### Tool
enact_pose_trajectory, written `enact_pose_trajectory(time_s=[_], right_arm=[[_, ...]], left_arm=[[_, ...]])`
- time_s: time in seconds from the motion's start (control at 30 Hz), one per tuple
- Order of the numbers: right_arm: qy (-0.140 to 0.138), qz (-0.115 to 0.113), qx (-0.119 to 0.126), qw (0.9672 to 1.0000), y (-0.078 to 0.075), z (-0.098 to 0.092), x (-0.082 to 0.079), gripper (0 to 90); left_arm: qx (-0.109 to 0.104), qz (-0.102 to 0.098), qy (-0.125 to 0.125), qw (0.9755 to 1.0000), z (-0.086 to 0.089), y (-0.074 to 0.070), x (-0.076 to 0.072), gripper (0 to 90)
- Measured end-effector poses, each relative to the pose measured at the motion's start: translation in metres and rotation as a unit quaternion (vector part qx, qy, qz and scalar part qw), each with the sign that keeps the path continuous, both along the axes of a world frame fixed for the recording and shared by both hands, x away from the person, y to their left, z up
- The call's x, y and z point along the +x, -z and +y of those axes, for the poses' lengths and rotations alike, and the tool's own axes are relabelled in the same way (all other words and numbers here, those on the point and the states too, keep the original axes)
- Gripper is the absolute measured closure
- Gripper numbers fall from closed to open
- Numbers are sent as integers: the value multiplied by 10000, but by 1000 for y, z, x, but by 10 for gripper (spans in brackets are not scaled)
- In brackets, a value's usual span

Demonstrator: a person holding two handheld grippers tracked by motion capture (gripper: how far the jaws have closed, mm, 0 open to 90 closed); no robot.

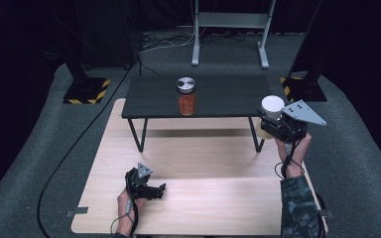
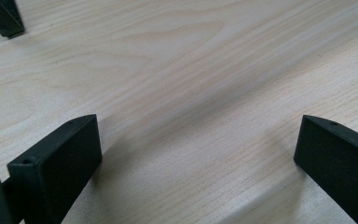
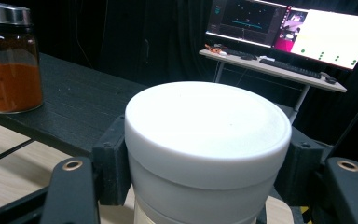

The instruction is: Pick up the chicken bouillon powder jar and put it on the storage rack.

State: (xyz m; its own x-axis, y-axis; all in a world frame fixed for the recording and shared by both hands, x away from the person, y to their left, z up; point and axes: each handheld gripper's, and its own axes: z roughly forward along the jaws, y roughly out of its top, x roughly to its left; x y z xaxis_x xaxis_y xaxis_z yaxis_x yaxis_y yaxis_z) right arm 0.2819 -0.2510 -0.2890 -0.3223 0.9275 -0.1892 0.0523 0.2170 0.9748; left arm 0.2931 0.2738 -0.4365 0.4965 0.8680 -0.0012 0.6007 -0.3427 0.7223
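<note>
Right tongs (image 1: 270,123) grasping white jar (image 1: 272,106); left tongs (image 1: 159,190) released; orange jar (image 1: 186,96) on black table (image 1: 218,94).

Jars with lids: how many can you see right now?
2. The glass jar of orange powder with a silver lid stands on the black shelf; the white-lidded jar sits in the right gripper.

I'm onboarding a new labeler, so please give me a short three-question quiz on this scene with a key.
1. True or false: the right gripper is shut on the white-lidded jar.
2. Where does the orange-filled jar stand? A) on the wooden table B) on the black shelf C) on the floor
3. How do the jaws of the left gripper stand, and what lies beneath them?

Key: 1 true. 2 B. 3 open with nothing between them, over the bare wooden table.
</note>
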Motion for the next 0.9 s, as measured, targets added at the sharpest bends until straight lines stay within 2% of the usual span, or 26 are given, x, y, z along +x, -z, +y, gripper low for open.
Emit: enact_pose_trajectory(time_s=[0.9], right_arm=[[14,-29,-99,9999,-18,5,13,329]], left_arm=[[2,-1,6,10000,0,0,0,3]])
